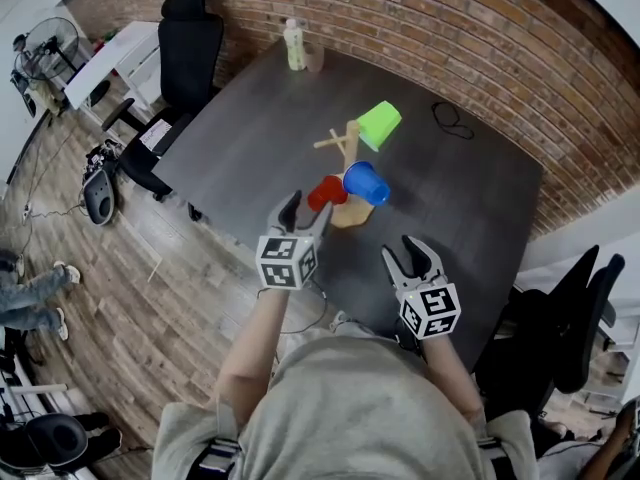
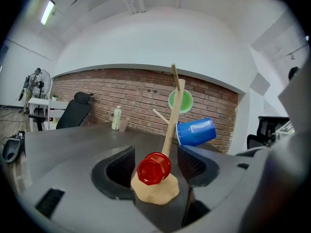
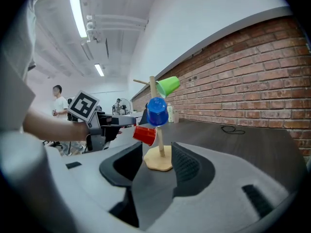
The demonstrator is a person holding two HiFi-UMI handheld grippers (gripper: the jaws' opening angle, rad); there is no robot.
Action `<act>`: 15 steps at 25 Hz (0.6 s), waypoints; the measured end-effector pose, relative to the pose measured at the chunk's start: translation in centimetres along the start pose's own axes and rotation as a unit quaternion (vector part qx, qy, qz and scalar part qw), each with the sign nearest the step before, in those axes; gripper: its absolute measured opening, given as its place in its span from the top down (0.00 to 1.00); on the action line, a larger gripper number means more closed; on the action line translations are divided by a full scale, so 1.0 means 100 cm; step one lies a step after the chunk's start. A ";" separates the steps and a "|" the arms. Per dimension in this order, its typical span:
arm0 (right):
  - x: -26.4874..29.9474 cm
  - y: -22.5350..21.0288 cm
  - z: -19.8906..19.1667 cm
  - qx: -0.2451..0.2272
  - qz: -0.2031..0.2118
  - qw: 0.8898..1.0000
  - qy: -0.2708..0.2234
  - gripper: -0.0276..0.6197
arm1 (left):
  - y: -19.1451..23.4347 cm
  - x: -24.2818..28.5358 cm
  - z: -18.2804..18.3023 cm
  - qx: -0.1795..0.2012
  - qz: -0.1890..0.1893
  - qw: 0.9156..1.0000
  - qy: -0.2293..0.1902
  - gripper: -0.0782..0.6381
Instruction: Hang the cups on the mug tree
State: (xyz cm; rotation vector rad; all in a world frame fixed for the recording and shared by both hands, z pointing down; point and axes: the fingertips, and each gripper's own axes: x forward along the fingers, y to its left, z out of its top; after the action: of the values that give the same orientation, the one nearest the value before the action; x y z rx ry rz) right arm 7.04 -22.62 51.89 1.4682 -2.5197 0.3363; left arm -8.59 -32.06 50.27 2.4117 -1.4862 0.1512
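A: What is the left gripper (image 1: 308, 208) doing?
B: Its two fingers (image 2: 119, 166) are wide apart. They are let go and squeeze nothing.
A: But I see the red cup (image 2: 154, 168) right in the gap!
B: Yes, it is in line with the gap, just past the fingertips. Its flat bottom faces the fingers. The pads stand off to each side of it and do not press it.
A: So where does the red cup hang?
B: On a low peg of the mug tree (image 2: 169, 130), just above the tree's round wooden foot. The foot is right in front of those fingertips too.
A: And the blue cup (image 2: 196, 131)?
B: Higher up, above the right finger of that gripper, on the right side of the stick. It hangs sideways.
A: And the green cup (image 2: 181, 101)?
B: Way up near the top of the stick, high above the fingers. Its open mouth looks back at them.
A: What about the right gripper (image 1: 402, 249)?
B: Its fingers (image 3: 187, 166) are apart too, and nothing is between them. The mug tree stands a bit ahead of its fingertips, straight out from the gap.
A: Which fingertips are closer to the tree?
B: The left ones. The right ones are farther back from it.
A: What does the tree stand on?
B: A dark table (image 1: 250, 158). Far beyond all the fingers, a bottle (image 1: 294, 46) stands by the brick wall.
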 end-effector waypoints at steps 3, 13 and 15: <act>-0.005 0.012 0.007 -0.011 0.008 1.000 -0.009 0.67 | 0.001 -0.017 -0.001 -0.001 0.009 1.000 -0.004 0.53; -0.044 0.051 0.020 -0.022 0.025 0.999 -0.030 0.74 | -0.016 -0.095 -0.014 -0.001 0.040 0.999 -0.009 0.65; -0.056 0.057 0.018 -0.024 0.025 0.999 -0.033 0.76 | -0.021 -0.111 -0.019 0.000 0.048 0.999 -0.013 0.71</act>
State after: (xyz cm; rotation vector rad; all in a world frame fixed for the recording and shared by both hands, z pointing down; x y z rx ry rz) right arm 4.64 -15.77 48.04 1.4236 -2.6003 0.2383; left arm -11.66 -21.11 48.95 2.3519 -1.6129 0.1416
